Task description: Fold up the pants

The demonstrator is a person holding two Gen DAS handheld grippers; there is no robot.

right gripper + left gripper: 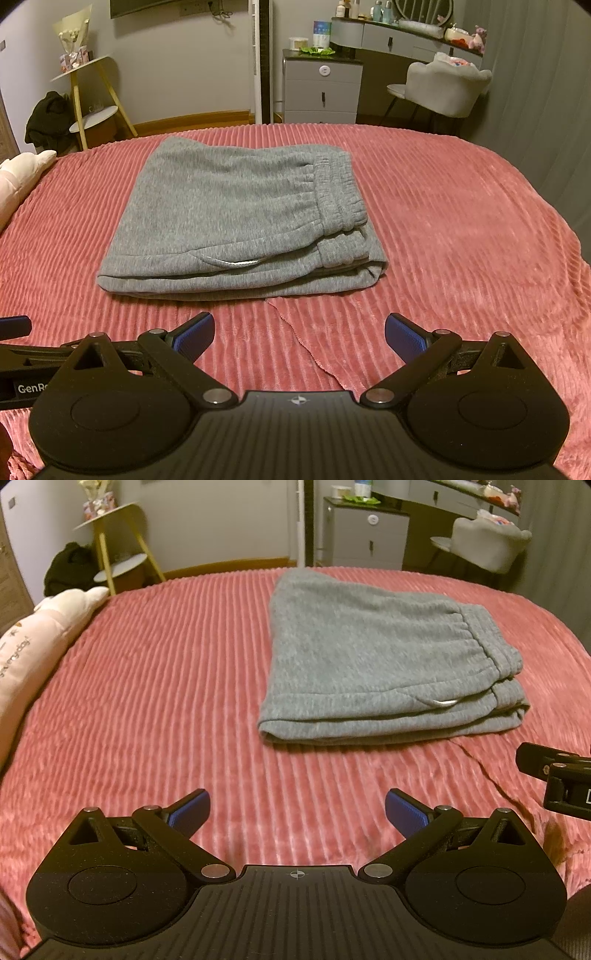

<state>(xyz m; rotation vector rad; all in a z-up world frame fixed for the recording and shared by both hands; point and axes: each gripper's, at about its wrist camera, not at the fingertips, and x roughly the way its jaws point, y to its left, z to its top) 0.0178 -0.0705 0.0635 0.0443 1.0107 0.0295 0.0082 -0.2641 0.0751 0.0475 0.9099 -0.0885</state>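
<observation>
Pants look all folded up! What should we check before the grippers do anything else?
1. Pants folded into a flat stack: ok.
2. Waistband lying on top, at the right end: ok.
3. Edges lined up: not ok, lower layers poke out at the near right corner.
4. Left gripper open and empty: ok.
5. Right gripper open and empty, clear of the pants: ok.
6. Blanket smooth: not ok, its edge is rumpled near the grippers.
</observation>
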